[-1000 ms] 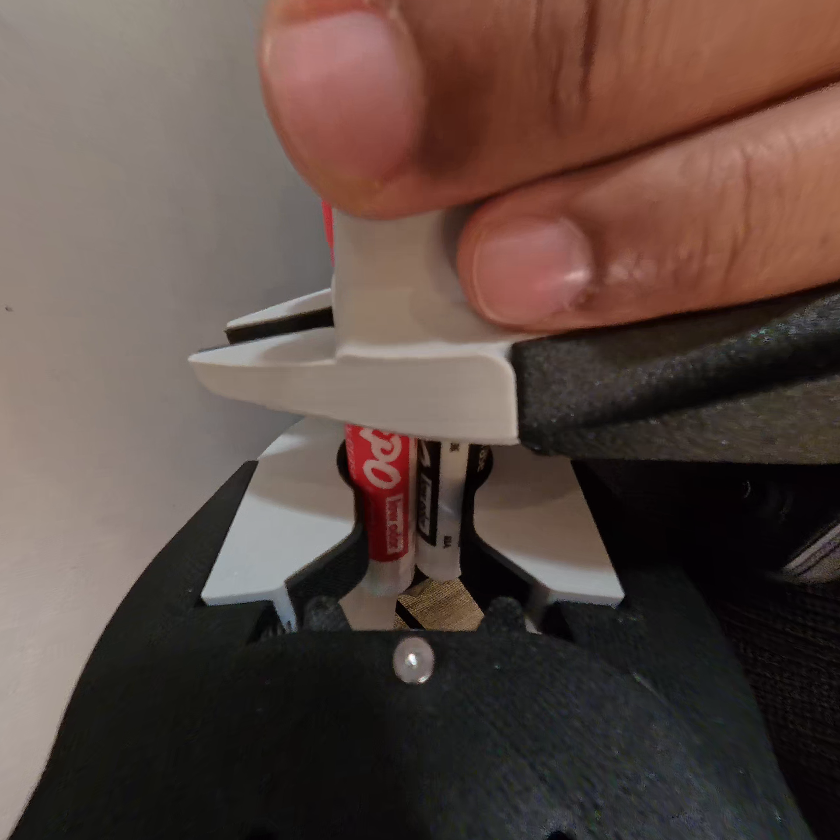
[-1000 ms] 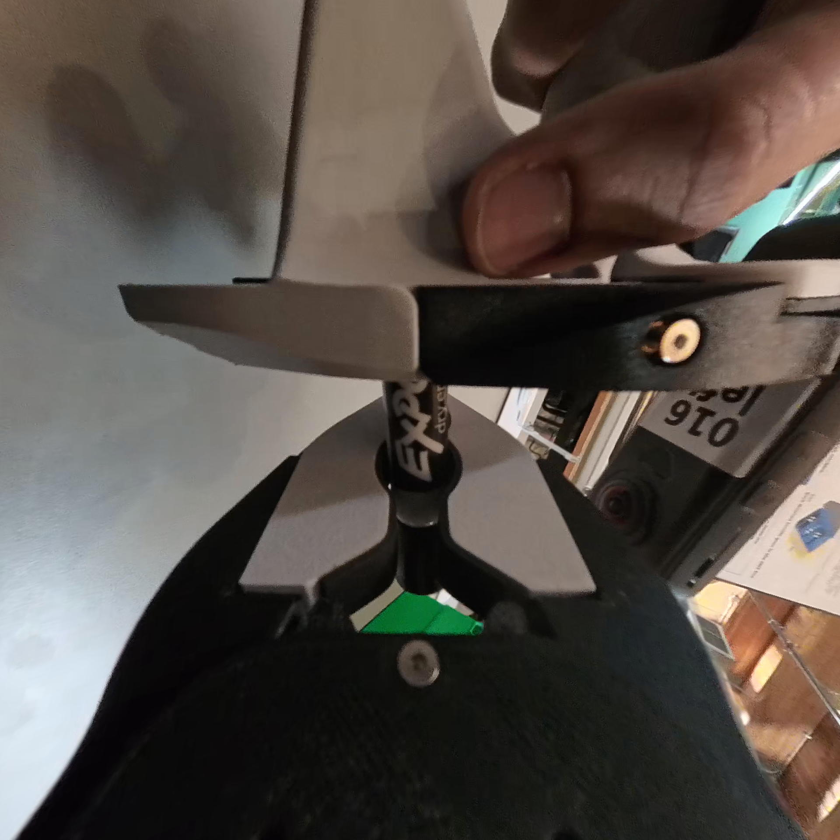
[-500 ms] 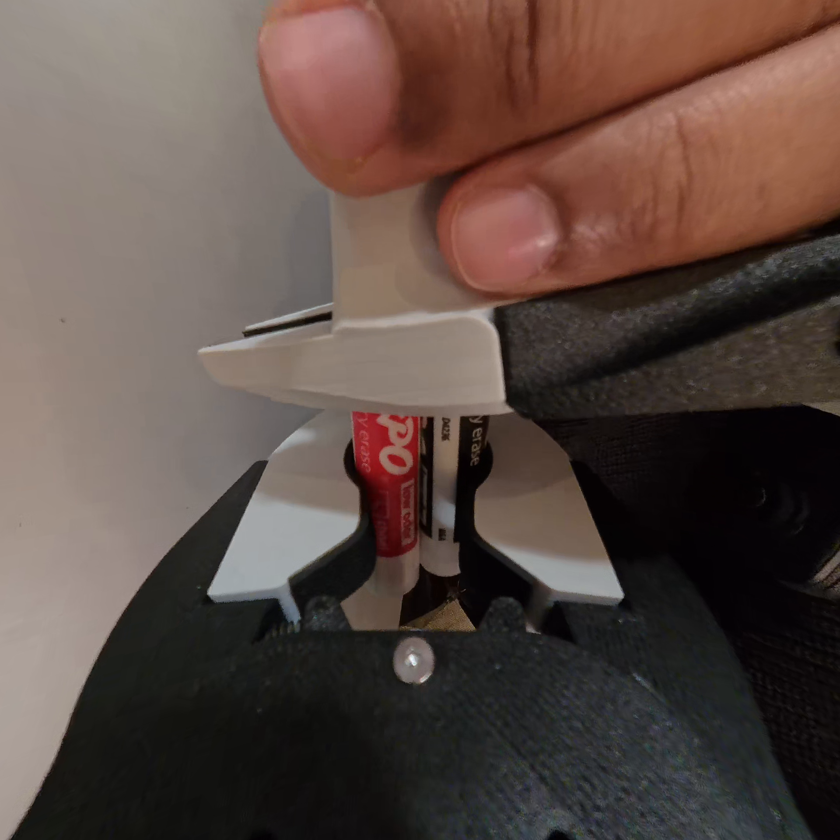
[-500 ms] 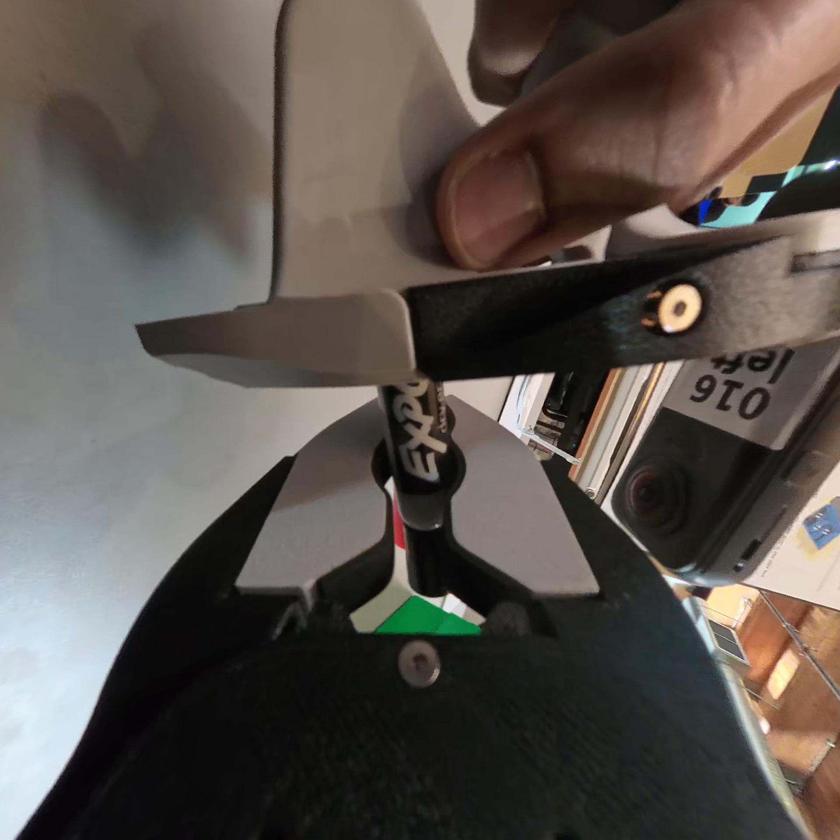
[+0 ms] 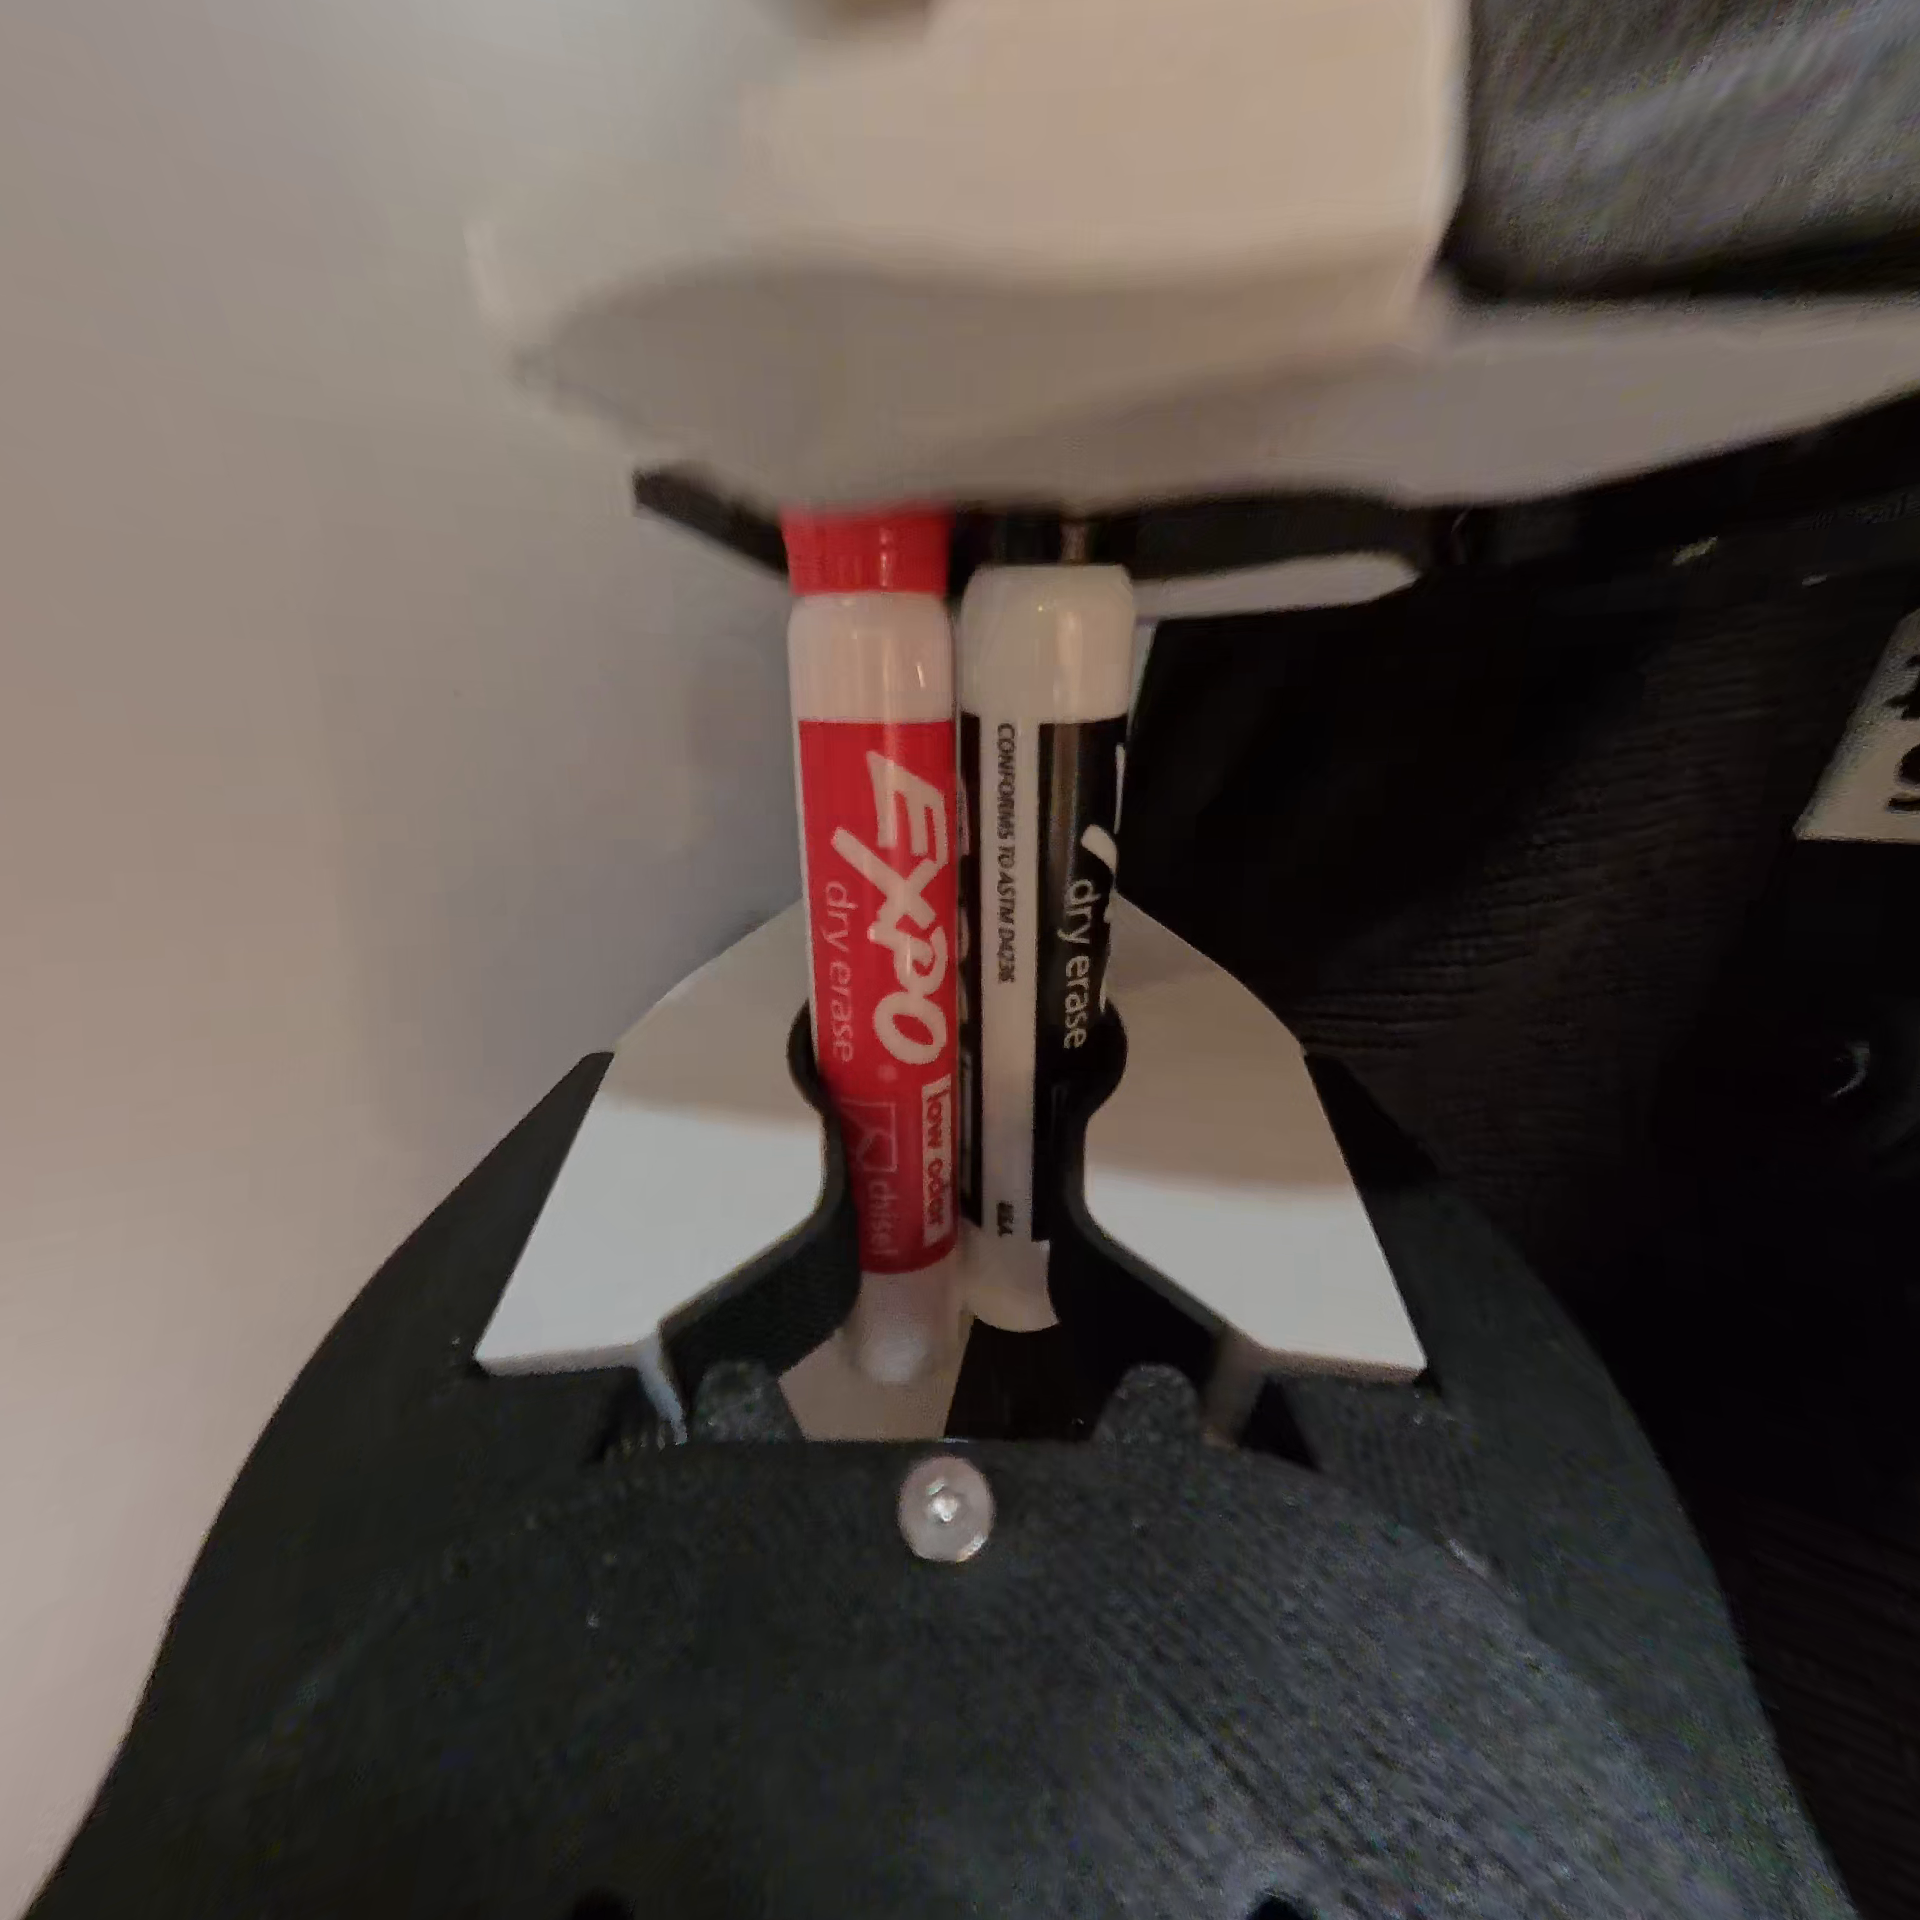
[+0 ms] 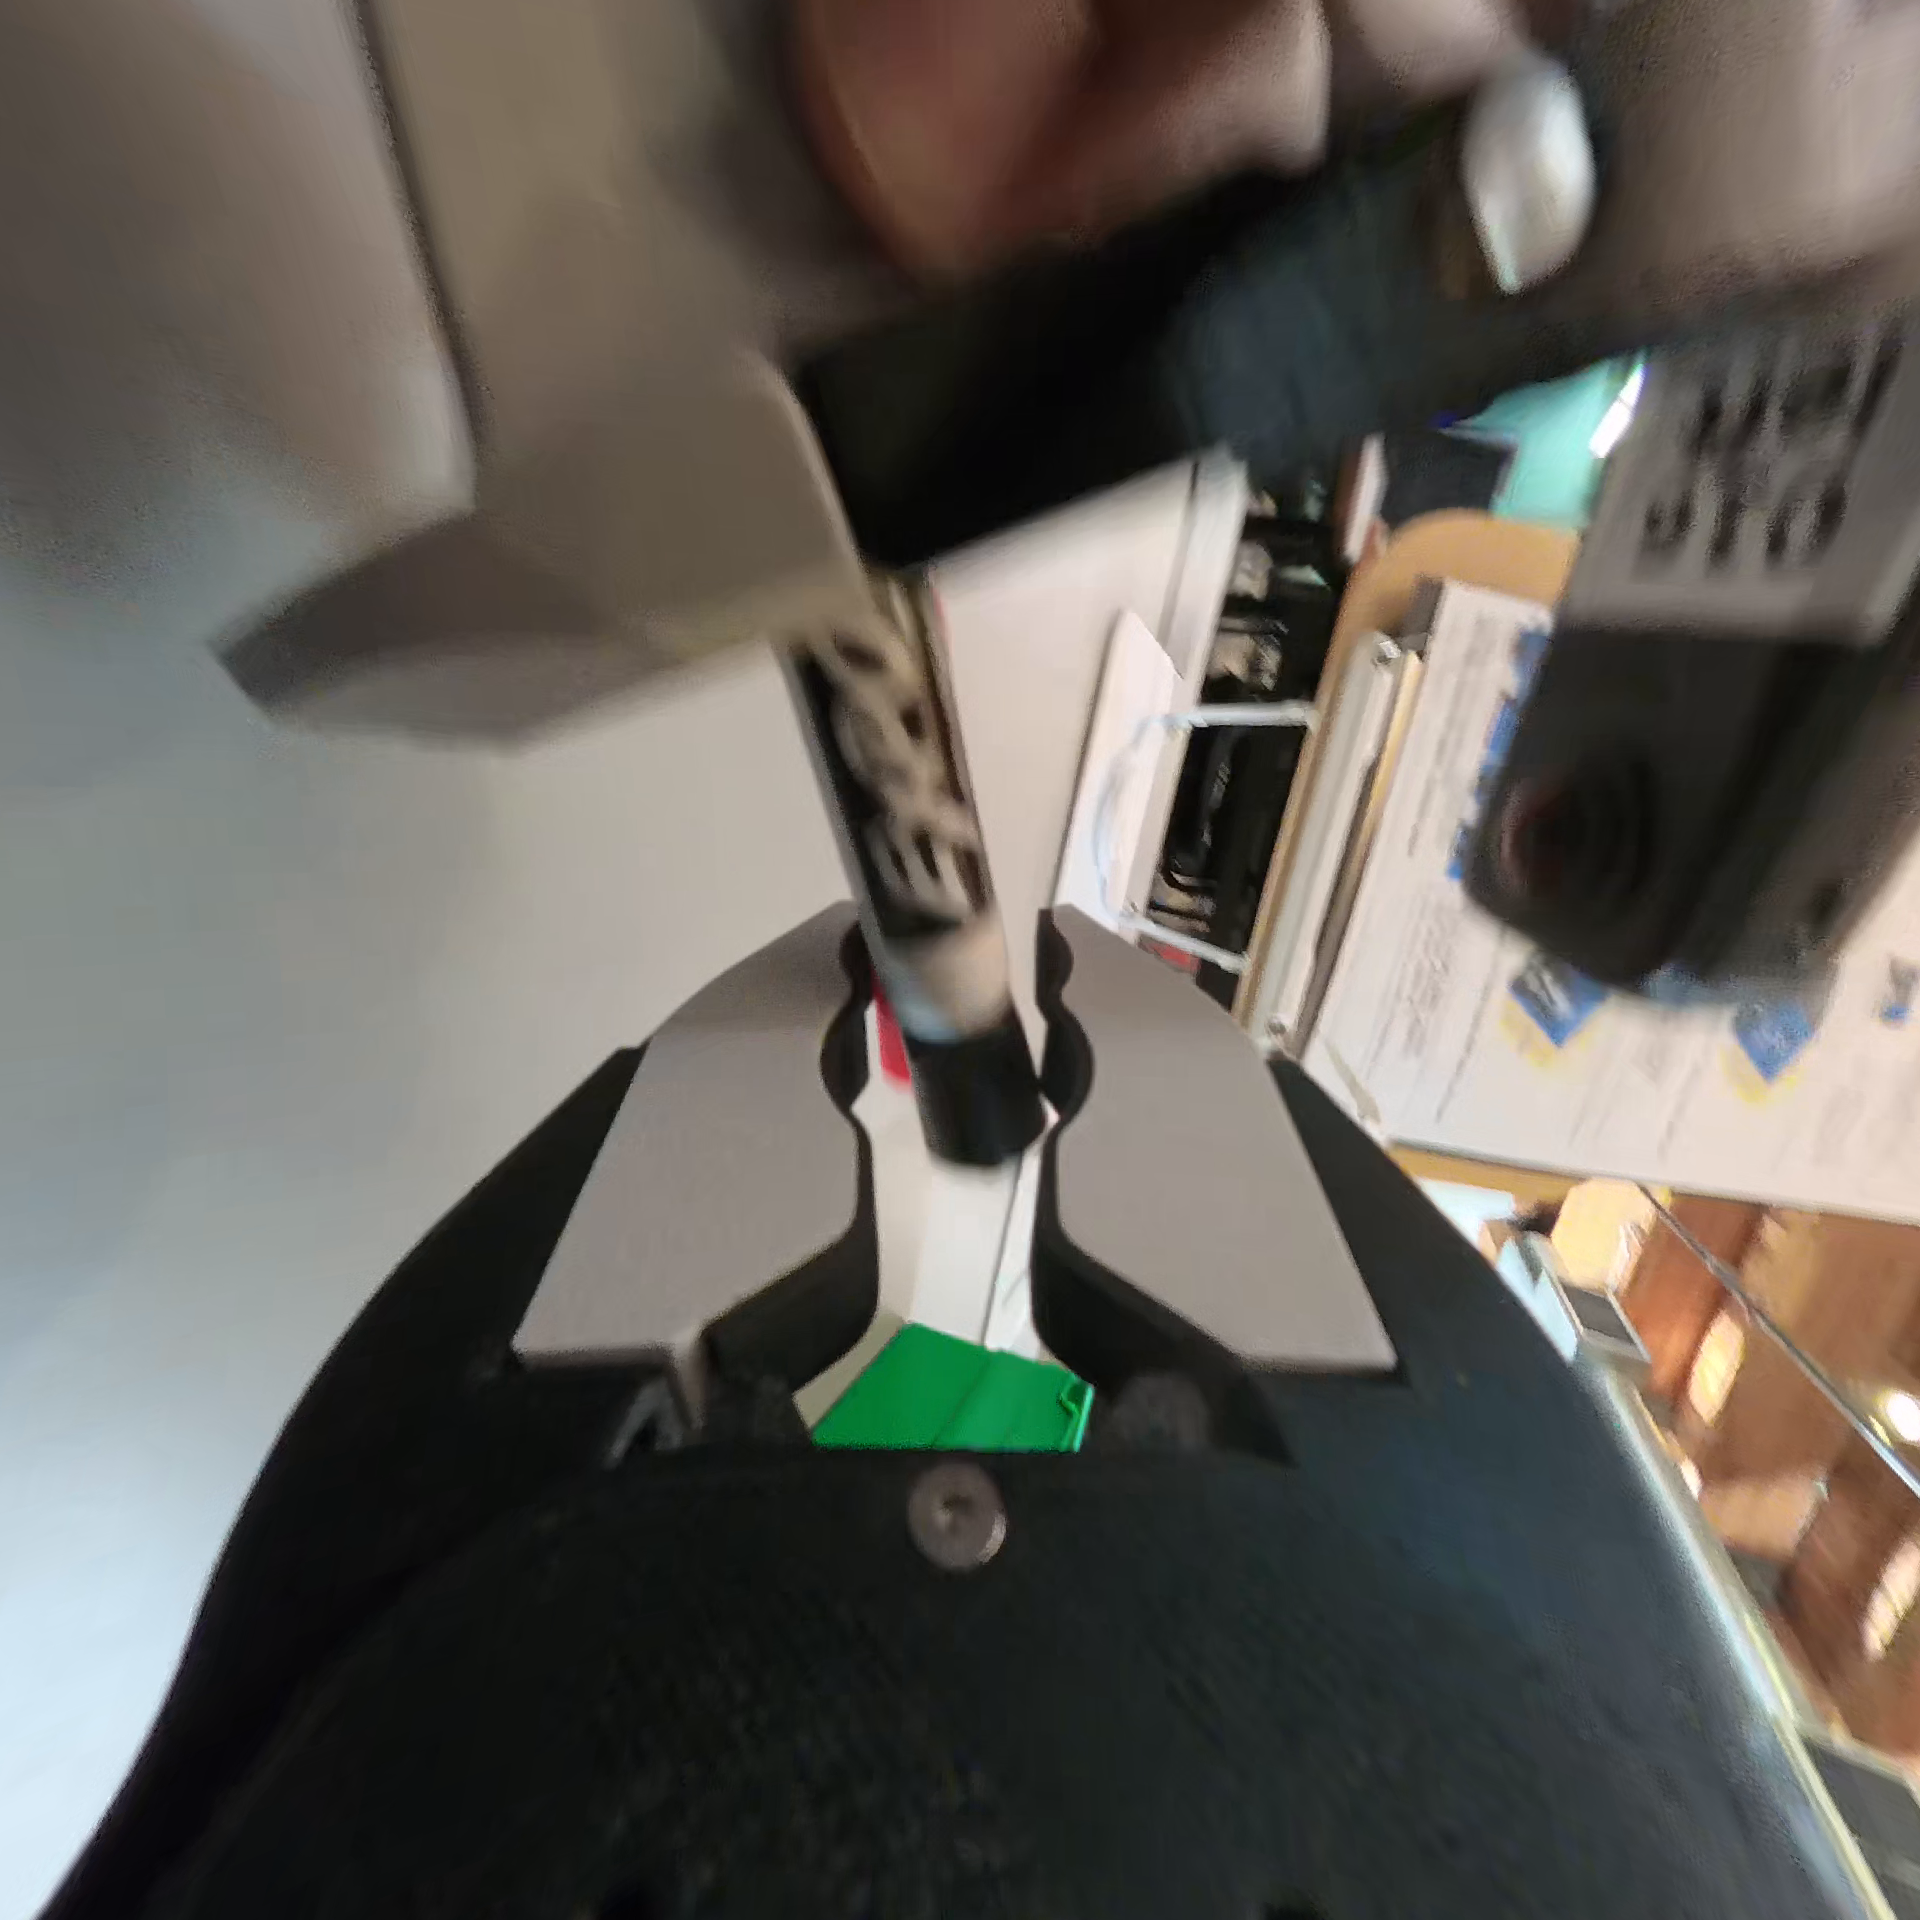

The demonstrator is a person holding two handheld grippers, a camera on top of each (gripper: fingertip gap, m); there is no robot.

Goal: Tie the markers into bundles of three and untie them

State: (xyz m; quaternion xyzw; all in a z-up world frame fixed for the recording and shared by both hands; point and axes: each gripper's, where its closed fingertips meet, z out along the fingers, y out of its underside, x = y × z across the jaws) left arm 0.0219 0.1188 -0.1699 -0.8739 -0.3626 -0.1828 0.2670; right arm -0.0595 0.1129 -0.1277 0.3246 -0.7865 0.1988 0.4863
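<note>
My left gripper (image 5: 961, 1029) is shut on two dry-erase markers held side by side, a red one (image 5: 883, 935) and a black one (image 5: 1049, 935). Their capped ends reach up to the blurred white fingers of my right gripper (image 5: 1039, 312). In the right wrist view my right gripper (image 6: 951, 997) has its jaws parted loosely around the black marker's cap end (image 6: 971, 1081), with a gap on the right. A bit of the red marker (image 6: 888, 1049) shows behind it. The left gripper (image 6: 623, 520) and a hand (image 6: 935, 135) fill the top, blurred.
A pale wall (image 5: 312, 623) lies to the left in both views. The left gripper's black camera (image 6: 1621, 831) hangs at the right. Behind it are papers (image 6: 1507, 987) and a shelf (image 6: 1247, 727). A green piece (image 6: 951, 1403) shows through the right jaws' gap. My right fingertips sit around 9 centimetres from my left ones.
The right jaws have opened off the black marker. The two grippers have drawn apart, so more of both markers shows. The hand's fingers have left the left wrist view.
</note>
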